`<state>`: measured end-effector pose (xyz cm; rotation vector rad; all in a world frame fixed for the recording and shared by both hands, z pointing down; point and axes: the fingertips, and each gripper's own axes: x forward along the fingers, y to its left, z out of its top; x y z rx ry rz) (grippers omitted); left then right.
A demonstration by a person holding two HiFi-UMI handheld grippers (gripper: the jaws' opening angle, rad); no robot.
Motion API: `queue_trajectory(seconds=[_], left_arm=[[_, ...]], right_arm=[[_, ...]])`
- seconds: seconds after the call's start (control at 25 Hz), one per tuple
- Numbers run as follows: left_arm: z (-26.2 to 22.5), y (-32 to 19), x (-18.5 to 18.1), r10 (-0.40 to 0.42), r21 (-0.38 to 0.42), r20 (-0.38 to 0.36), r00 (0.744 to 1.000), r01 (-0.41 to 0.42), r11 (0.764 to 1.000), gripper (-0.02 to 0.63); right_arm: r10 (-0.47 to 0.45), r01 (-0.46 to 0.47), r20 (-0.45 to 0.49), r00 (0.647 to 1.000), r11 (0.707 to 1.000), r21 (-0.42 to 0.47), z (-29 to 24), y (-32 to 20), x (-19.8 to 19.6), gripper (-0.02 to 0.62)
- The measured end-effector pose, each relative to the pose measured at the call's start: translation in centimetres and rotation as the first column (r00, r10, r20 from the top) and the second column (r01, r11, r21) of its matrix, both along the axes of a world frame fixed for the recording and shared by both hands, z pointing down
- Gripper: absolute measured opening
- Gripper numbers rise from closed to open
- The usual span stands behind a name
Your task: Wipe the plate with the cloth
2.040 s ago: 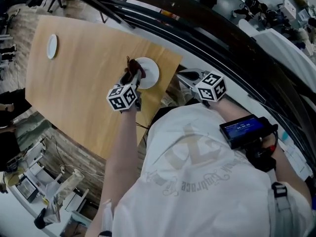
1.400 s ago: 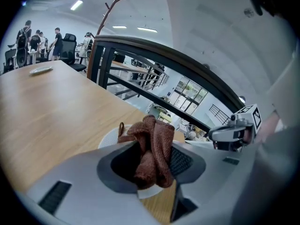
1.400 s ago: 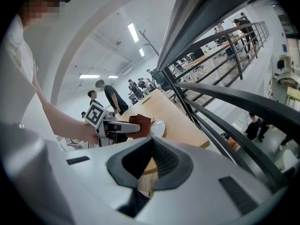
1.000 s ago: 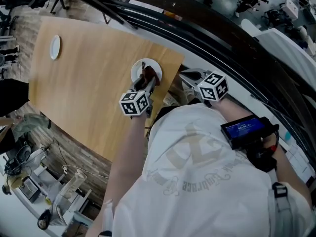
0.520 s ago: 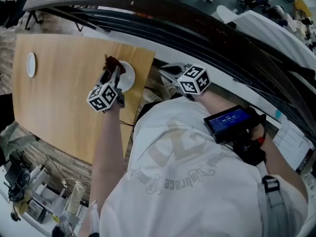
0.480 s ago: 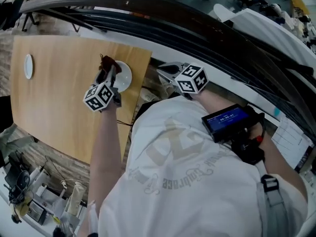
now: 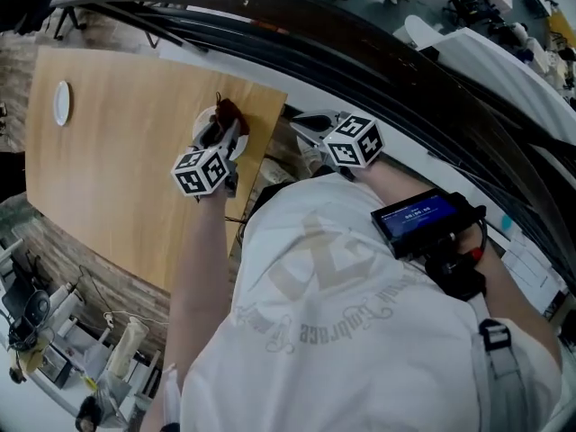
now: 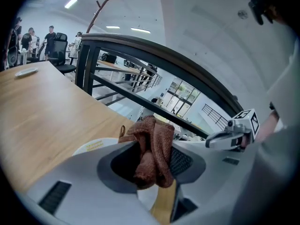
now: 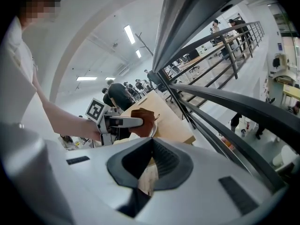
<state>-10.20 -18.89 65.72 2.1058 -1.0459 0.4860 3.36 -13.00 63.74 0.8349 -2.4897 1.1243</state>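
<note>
The left claw [image 7: 222,139] was clamped tight on the brown cloth [image 7: 230,112], which had swept across the white plate [image 7: 204,126] from its left rim to its right (wiping plainly under way). The right claw [image 7: 302,127] idled right of the plate, closed, empty.

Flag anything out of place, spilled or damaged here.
Nothing stands out. The left gripper holds the brown cloth at the white plate, near a corner of the table; the right gripper is shut, empty, off the table.
</note>
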Motion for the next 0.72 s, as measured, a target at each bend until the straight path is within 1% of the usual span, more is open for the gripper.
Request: queue_trajectory(seconds=[0.36, 0.6, 0.72], left_arm=[[0.1, 6.1, -1.5, -0.082, -0.048, -0.006, 0.997, 0.081, 0.996, 0.170], [-0.3, 8.3, -4.8, -0.174, -0.044, 0.030, 0.984, 0.175, 0.984, 0.169], [-0.5, 8.1, -6.9, -0.229, -0.020, 0.046, 0.972, 0.230, 0.973, 0.169]], right_arm=[[-0.085, 0.084, 0.025, 0.996, 0.996, 0.004, 0.0, 1.1, -2.1, 0.014], [-0.130, 0.129, 0.027, 0.991, 0.992, 0.011, -0.6, 1.2, -2.9, 0.014], [-0.140, 0.140, 0.026, 0.990, 0.990, 0.021, -0.5, 1.3, -3.1, 0.014]])
